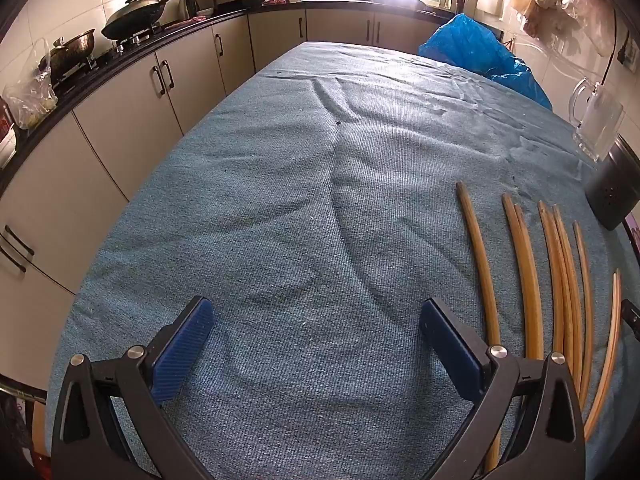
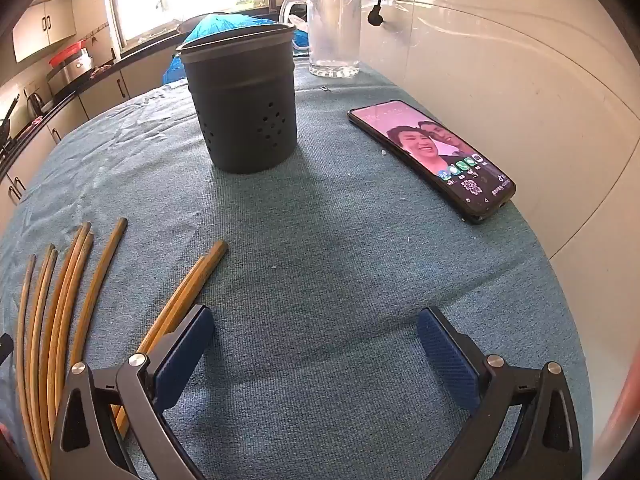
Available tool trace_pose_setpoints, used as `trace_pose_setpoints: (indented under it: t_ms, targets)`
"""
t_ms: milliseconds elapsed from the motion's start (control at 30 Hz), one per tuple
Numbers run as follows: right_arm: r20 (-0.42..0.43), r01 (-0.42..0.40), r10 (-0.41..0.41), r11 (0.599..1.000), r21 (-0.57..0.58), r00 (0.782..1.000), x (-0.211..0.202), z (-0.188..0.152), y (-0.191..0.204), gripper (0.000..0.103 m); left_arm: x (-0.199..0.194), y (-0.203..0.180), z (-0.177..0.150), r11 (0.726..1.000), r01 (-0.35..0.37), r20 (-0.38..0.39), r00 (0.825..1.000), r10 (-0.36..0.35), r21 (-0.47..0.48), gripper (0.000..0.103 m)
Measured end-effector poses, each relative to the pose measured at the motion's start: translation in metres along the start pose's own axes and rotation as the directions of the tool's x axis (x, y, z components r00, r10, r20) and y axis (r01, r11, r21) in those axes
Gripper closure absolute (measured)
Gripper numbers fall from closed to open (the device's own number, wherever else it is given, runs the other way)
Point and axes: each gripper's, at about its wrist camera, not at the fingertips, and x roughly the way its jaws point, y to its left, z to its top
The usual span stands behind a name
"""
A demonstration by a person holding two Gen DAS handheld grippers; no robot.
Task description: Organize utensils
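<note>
1. the chopsticks (image 2: pixel 72 304) lie side by side on the desk's blue cloth (image 2: pixel 320 272), near the dark holder (image 2: pixel 244 108).
2. left gripper (image 1: pixel 316 344) and right gripper (image 2: pixel 314 344): jaws wide apart, holding nothing.
3. the sticks look light, stiff, probably slick; pinch one mid-length.

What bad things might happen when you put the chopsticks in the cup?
1. The chopsticks lie close together, so the open right gripper might pinch several, or one could slip out.
2. The dark holder could tip if bumped.
3. The phone lies near the table edge; a stray swing might knock it off.
</note>
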Motion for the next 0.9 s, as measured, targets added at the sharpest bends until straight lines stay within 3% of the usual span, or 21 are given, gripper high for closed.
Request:
trace_pose_setpoints:
  t_ms: [400, 600, 700, 833, 900]
  targets:
    - [-0.015, 0.012, -0.012, 1.0, 0.001, 1.0, -0.001, 0.002, 0.001, 0.0, -0.003, 0.003, -0.003, 1.0, -0.005, 0.006, 1.0, 0.005, -0.015, 0.0]
    - [-0.018, 0.002, -0.002, 1.0, 0.002, 1.0, -0.001, 0.003, 0.0, 0.0, -0.035, 0.014, -0.012, 0.998, -0.019, 0.115, 0.993, 0.025, -0.059, 0.0]
    - [-0.027, -0.044, 0.042, 0.997, -0.057, 0.999, -0.007, -0.006, -0.001, 0.0, -0.06, 0.013, -0.026, 0.999, -0.029, 0.176, 0.984, 0.036, -0.043, 0.0]
    - [0.093, -0.125, 0.129, 0.991, -0.047, 0.987, -0.049, -0.021, -0.006, 0.0, -0.101, 0.011, -0.037, 0.997, -0.078, 0.3, 0.95, 0.082, -0.024, 0.0]
    - [0.221, -0.169, 0.174, 0.985, -0.038, 0.96, -0.084, -0.032, -0.009, 0.0, -0.117, 0.011, -0.041, 0.997, -0.077, 0.342, 0.936, 0.083, -0.032, 0.0]
